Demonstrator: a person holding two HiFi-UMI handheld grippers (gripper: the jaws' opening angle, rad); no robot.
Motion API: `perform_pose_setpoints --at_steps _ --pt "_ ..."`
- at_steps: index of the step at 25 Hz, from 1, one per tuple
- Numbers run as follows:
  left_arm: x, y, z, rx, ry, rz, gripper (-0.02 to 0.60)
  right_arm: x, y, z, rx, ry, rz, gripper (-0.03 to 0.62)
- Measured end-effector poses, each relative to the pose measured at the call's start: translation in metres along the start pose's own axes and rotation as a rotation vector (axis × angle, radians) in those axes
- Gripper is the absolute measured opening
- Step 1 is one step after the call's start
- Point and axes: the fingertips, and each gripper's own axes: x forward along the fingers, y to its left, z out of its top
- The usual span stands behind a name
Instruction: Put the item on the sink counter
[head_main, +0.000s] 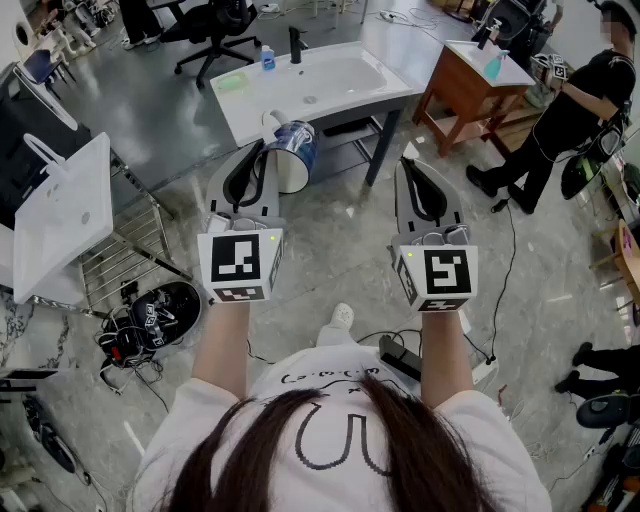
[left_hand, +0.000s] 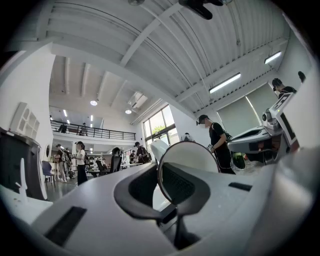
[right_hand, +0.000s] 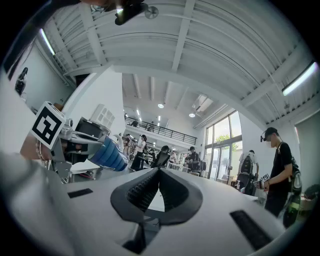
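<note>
My left gripper is shut on the rim of a blue and white cup, held in the air above the floor, short of the sink. In the left gripper view the cup's round rim stands between the jaws of the left gripper. The right gripper view shows the cup from the side at its left. My right gripper is level with the left and shut on nothing; its pads meet at the tip. Ahead stands the white sink counter with a black tap.
A blue bottle and a green item lie on the counter's far left. A wooden table and a person in black are at the right. A white basin on a wire rack and cables lie at the left.
</note>
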Motion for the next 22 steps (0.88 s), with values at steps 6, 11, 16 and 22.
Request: perform_pose_setpoints --at_steps 6,11,16,22 --pt "0.016 -0.011 0.004 0.018 -0.026 -0.005 0.041 0.008 -0.019 -0.008 0.002 -0.006 -0.006 0.028" --pt "0.056 -0.006 -0.004 0.01 -0.023 0.003 0.041 0.043 -0.042 -0.022 0.012 -0.002 0.008 0.028" --pt "0.111 -0.006 -0.014 -0.006 -0.014 0.038 0.041 0.087 -0.074 -0.034 0.024 -0.018 0.063 0.028" --pt "0.165 -0.018 -0.021 -0.026 -0.006 0.08 0.041 0.126 -0.114 -0.046 -0.007 -0.017 0.119 0.028"
